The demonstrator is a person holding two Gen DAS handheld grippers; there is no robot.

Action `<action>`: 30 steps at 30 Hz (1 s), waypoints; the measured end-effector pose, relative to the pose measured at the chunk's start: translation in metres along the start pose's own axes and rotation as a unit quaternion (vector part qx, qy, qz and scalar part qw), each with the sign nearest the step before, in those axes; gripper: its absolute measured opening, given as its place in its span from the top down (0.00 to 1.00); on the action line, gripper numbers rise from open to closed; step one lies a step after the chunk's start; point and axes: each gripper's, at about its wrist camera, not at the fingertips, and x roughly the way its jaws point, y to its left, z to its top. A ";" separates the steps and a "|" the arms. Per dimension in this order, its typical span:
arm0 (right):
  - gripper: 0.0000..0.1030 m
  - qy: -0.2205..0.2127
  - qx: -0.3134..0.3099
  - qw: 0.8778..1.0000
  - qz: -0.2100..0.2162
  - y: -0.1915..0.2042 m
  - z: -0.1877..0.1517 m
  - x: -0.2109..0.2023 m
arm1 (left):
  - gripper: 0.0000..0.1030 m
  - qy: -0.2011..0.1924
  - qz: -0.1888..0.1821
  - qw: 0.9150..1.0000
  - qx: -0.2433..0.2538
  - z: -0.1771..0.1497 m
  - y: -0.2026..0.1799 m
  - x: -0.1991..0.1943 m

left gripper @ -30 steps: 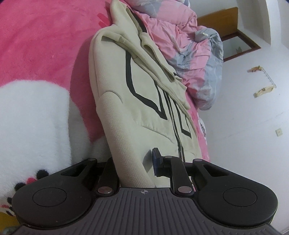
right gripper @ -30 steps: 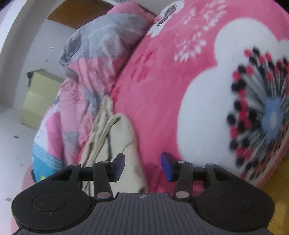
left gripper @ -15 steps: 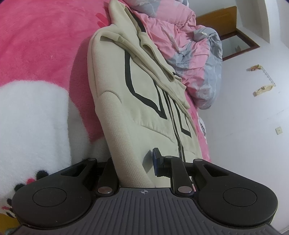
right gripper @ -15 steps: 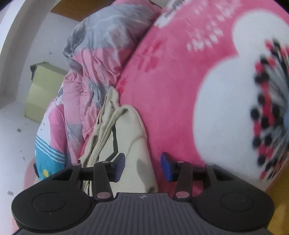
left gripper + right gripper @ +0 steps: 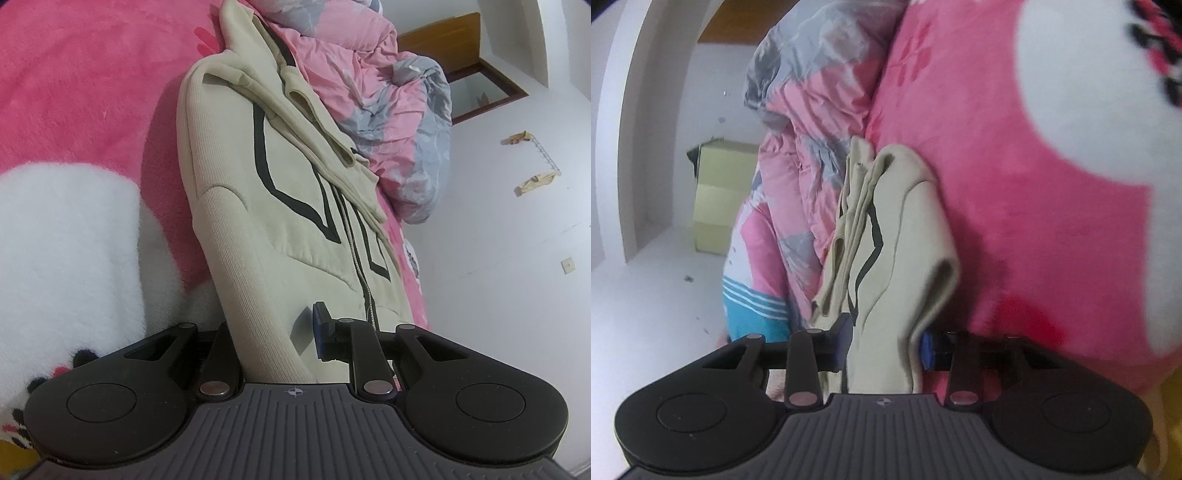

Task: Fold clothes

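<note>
A cream zip jacket [image 5: 295, 184] with black lines lies lengthwise on the pink plush blanket [image 5: 74, 92]. My left gripper [image 5: 273, 332] is shut on its ribbed hem; the cloth hides the left finger, and the blue right pad [image 5: 320, 332] shows beside it. In the right wrist view the jacket's other end [image 5: 908, 229] is bunched in folds. My right gripper [image 5: 884, 343] has a fold of this cloth between its jaws, which are closing. The fold still hangs loose and is not squeezed.
A crumpled pink and grey quilt [image 5: 388, 110] [image 5: 812, 110] lies along the jacket's far side. Beyond the bed are a white wall [image 5: 517, 258], a white floor [image 5: 646, 314] and a pale yellow box [image 5: 716, 199]. The blanket has a large white flower patch [image 5: 1089, 92].
My right gripper has moved up to the jacket's end, so a cloth fold now lies between its jaws, which have narrowed. The left gripper and its grip look unchanged.
</note>
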 end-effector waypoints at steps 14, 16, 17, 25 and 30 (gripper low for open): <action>0.96 -0.049 -0.055 0.997 -0.016 0.031 -0.015 -0.020 | 0.92 -0.070 0.068 0.987 0.125 -0.015 -0.045 -0.014; 0.96 -0.053 -0.064 0.996 -0.014 0.038 -0.018 -0.022 | 0.95 -0.081 0.063 0.986 0.129 -0.015 -0.050 -0.019; 0.96 -0.056 -0.067 0.996 -0.010 0.041 -0.019 -0.023 | 0.96 -0.086 0.060 0.986 0.129 -0.015 -0.051 -0.021; 0.96 -0.072 -0.076 0.994 0.014 0.057 -0.023 -0.031 | 0.97 -0.112 0.057 0.983 0.137 -0.015 -0.064 -0.033; 0.96 -0.072 -0.073 0.994 0.025 0.061 -0.029 -0.035 | 0.97 -0.124 0.048 0.981 0.140 -0.014 -0.071 -0.044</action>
